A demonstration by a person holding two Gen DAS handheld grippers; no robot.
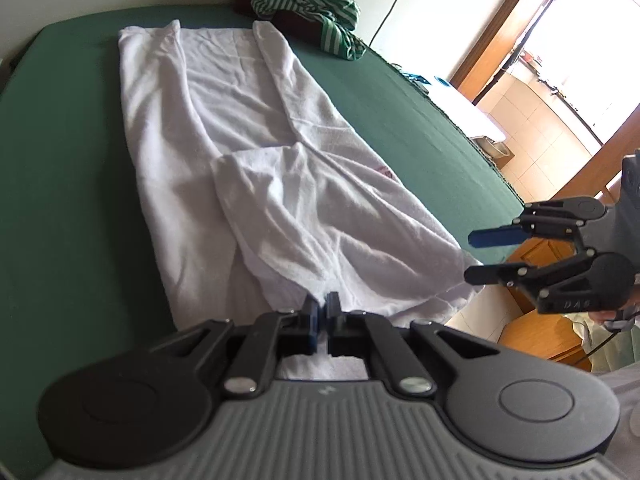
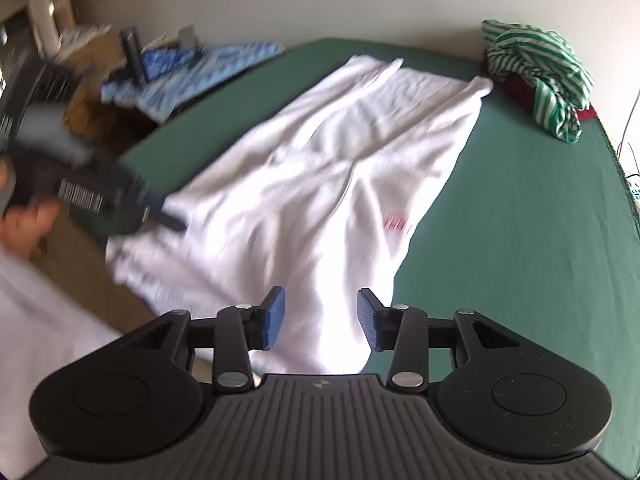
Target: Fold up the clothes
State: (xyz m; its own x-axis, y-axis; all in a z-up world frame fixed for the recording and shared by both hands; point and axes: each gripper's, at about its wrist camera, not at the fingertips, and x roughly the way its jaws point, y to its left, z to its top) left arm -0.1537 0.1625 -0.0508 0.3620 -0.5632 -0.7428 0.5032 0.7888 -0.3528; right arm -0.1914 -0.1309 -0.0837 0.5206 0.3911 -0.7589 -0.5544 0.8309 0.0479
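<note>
A white cloth lies lengthwise on the green-covered bed, its near part folded over itself with a small red mark. My left gripper is shut on the cloth's near edge, and creases run toward its tips. In the right wrist view it shows blurred at the cloth's left edge. My right gripper is open above the near end of the cloth, with nothing pinched. Seen from the left wrist, the right gripper hovers just off the cloth's near right corner.
A green-and-white striped garment is heaped over a dark red item at the bed's far end. Blue patterned cloth and clutter sit beyond the bed's left side. Wooden furniture and a tiled doorway lie off the right edge.
</note>
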